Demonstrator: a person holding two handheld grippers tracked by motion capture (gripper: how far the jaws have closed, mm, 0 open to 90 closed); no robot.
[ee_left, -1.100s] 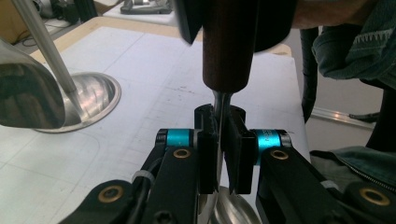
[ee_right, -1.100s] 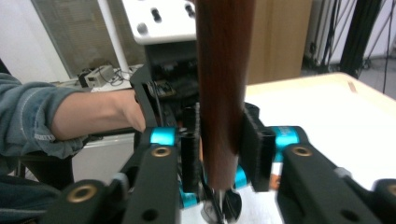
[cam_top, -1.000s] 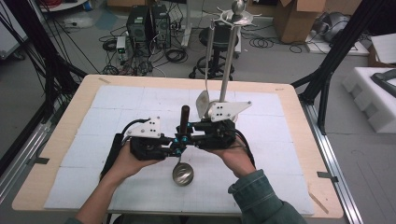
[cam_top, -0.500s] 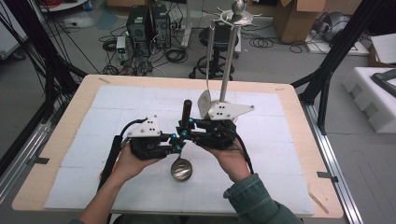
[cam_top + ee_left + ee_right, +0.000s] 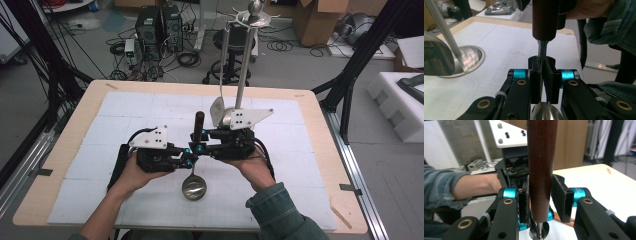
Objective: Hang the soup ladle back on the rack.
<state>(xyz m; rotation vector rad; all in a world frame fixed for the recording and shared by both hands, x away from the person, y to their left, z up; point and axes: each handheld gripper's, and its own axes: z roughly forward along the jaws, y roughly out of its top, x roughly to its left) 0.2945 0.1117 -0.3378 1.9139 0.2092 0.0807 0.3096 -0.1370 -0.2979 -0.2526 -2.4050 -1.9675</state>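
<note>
Ladle (image 5: 195, 165) is held upright above worktop (image 5: 75, 150) centre, w/ left tool (image 5: 189, 159) clamped on its metal stem and right tool (image 5: 199, 141) slightly apart around wooden handle; right should be closed fully before left is released.

I see the ladle (image 5: 194, 187) as polished, mirror-bright metal with a smooth dark wooden handle (image 5: 541, 167). My grippers' jaws are matt black plastic with rough dark pads (image 5: 559, 195). The table (image 5: 60, 150) has a pale wood rim around matt white sheets.
</note>
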